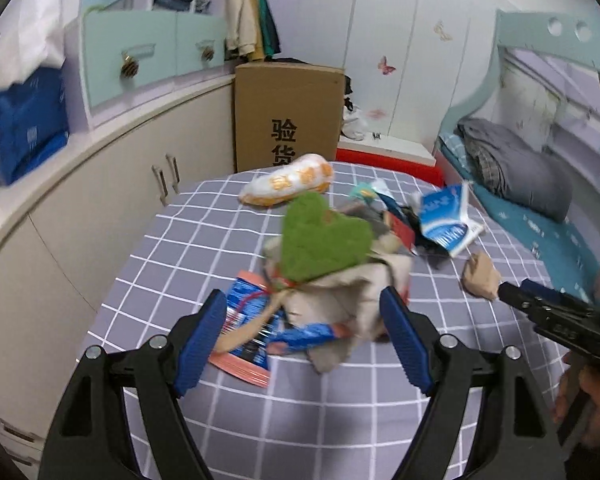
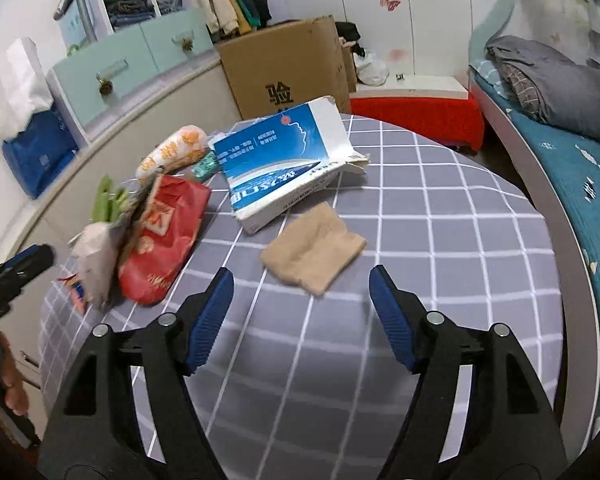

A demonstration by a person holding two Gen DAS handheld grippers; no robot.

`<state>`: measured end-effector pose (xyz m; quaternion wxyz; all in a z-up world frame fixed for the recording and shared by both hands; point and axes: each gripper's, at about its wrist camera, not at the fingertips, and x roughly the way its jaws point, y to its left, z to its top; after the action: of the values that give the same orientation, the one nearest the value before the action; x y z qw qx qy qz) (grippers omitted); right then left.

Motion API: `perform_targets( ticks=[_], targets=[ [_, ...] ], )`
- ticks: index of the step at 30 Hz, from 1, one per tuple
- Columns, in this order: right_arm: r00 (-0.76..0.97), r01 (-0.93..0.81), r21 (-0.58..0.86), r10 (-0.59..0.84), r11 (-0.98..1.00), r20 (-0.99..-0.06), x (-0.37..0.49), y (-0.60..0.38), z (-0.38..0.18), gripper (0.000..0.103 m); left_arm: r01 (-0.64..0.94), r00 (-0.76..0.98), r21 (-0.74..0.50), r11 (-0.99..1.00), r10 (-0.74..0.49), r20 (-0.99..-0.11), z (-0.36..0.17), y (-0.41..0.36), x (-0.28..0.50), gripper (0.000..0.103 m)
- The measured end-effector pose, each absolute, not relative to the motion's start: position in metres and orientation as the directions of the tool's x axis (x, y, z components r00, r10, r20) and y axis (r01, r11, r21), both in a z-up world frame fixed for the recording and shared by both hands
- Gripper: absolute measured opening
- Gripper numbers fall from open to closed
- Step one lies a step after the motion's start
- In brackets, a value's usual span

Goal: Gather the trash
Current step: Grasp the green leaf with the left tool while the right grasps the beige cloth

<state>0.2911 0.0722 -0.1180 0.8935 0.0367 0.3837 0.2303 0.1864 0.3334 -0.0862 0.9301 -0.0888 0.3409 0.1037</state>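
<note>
On the grey checked tablecloth [image 1: 188, 240] lies a heap of trash: a green fuzzy heart [image 1: 324, 240], crumpled beige paper [image 1: 340, 296], and a blue and pink wrapper [image 1: 248, 320]. My left gripper [image 1: 305, 320] stands open around the near end of this heap, its pads not pressing. A torn blue-white box [image 2: 284, 164], a red bag [image 2: 164, 236] and an orange-white snack bag [image 2: 176, 148] lie further back. My right gripper [image 2: 302, 282] is open, with nothing between its fingers, just short of a folded beige piece [image 2: 312, 256].
A tall cardboard box [image 1: 288, 116] stands behind the table. Curved white cabinets [image 1: 100, 208] run along the left. A bed with a teal cover [image 2: 572, 184] and grey bedding lies to the right, and a red-covered bench [image 2: 416, 116] at the back.
</note>
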Motion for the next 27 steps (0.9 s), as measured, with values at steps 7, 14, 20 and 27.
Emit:
perform_targets(
  ticks=[7,14,20,27],
  targets=[
    [0.572,-0.379,0.209,0.406,0.901,-0.713,0.318,0.092,-0.126,0.070,-0.274,0.717,-0.151,0.950,0.097,-0.690,-0.103,0.364,0.218,0.077],
    [0.552,-0.384,0.223,0.416,0.896,-0.722,0.328,0.093,-0.136,0.051,-0.218,0.714,-0.166,0.962,0.041,-0.699,-0.112,0.357,0.250,0.077],
    [0.553,-0.429,0.235,0.459,0.872,-0.696,0.321,0.090,-0.131,0.023,-0.187,0.700,-0.198,0.962,-0.011,-0.714,-0.116,0.354,0.260,0.035],
    [0.551,-0.455,0.308,0.535,0.836,-0.640,0.299,0.076,-0.118,0.022,-0.269,0.751,-0.158,0.950,0.104,-0.652,-0.084,0.353,0.236,0.005]
  ],
)
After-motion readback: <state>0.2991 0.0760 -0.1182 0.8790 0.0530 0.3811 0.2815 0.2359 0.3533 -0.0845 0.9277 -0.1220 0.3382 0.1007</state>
